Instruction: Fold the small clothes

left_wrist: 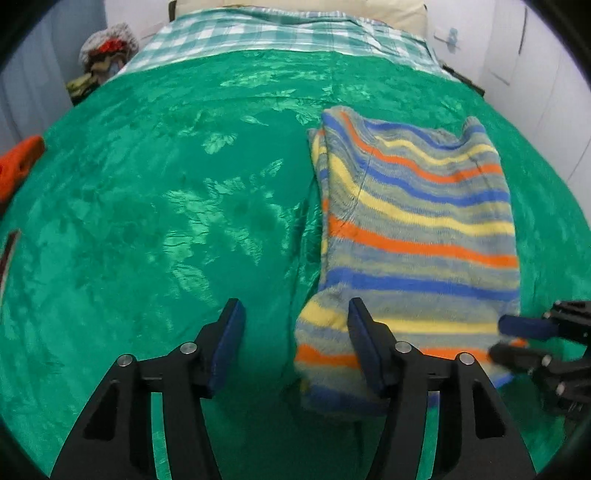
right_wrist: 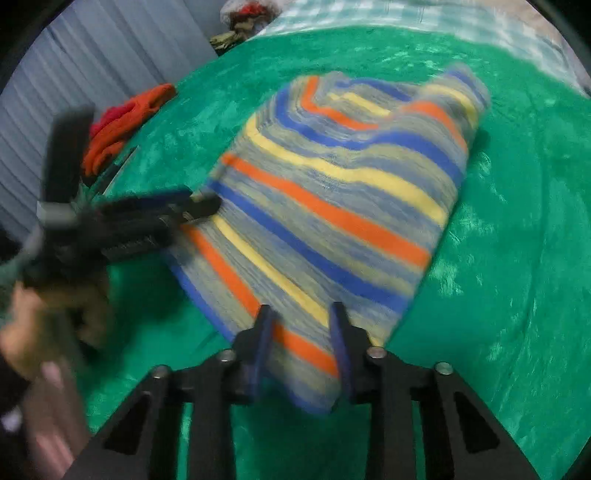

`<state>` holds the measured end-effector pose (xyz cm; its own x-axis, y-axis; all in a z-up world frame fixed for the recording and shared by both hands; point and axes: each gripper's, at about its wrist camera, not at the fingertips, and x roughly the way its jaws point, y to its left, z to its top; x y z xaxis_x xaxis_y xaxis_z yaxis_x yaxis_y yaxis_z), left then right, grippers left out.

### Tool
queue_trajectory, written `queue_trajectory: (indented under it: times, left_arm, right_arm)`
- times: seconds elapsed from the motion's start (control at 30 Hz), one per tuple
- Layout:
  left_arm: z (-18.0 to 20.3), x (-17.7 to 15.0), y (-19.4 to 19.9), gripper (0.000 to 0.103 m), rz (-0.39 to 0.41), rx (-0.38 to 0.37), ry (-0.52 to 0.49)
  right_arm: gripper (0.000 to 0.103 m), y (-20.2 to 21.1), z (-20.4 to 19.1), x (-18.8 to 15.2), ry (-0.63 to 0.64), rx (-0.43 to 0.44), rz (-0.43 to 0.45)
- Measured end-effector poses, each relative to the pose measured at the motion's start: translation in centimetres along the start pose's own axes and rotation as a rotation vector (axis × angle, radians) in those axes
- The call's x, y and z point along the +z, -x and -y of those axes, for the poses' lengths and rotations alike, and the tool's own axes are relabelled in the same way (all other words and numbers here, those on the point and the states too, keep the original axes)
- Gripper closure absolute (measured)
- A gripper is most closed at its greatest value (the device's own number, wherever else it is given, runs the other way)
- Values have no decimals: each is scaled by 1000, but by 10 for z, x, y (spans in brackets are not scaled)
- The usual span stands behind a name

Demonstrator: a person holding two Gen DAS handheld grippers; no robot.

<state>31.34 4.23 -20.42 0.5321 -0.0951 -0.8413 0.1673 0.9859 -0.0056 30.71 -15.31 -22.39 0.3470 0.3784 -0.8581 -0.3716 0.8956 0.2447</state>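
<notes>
On bed, L wrist view: striped garment (left_wrist: 417, 229) is laid on green blanket (left_wrist: 166, 221), long axis running away from cam. L claw (left_wrist: 295, 325) is seen open, near-left hem corner sitting between fingers, not pinched; R claw (left_wrist: 506, 341) is spotted at near-right hem. R wrist view: R claw (right_wrist: 301, 325) straddles near hem, jaws part-open, grip can't be confirmed (blur). Both claws equally near. Plaid sheet, orange clothes, pale walls noted.

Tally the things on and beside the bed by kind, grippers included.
Grippers: 2, left gripper, right gripper
Striped garment: 1
Orange cloth: 1
Green blanket: 1
Checked sheet: 1
Clothes pile: 1
Total: 7
</notes>
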Motion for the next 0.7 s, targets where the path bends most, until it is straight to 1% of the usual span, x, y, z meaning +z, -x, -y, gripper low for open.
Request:
queue_trajectory:
  times: [0.03, 0.1, 0.17, 0.2, 0.23, 0.27, 0.33, 0.4, 0.57, 0.7]
  left_arm:
    - [0, 0, 4, 37, 1, 10, -3]
    - [-2, 0, 16, 28, 15, 38, -5]
    - [-2, -6, 25, 14, 43, 58, -10]
    - [-3, -3, 30, 12, 58, 70, -12]
    - [-3, -2, 34, 9, 70, 81, -16]
    - [-2, 0, 36, 7, 78, 88, -21]
    - [0, 5, 39, 7, 86, 95, -35]
    - [2, 8, 43, 7, 94, 88, -41]
    - [6, 22, 39, 6, 101, 70, -54]
    - [16, 47, 26, 7, 115, 45, -100]
  right_arm:
    - [76, 2, 1, -1, -13, -9, 15]
    - [76, 5, 4, -2, -52, -20, 21]
    - [72, 11, 0, -4, -58, -44, 23]
    - [70, 14, -3, -4, -60, -51, 24]
    - [57, 19, -4, -6, -64, -56, 24]
    - [40, 23, -5, -6, -71, -59, 26]
    - [30, 37, -10, -9, -80, -70, 53]
    - [30, 47, -11, -8, -76, -94, 78]
    - [30, 59, -17, 1, -53, -109, 108]
    - [30, 64, -12, 18, -36, -110, 142]
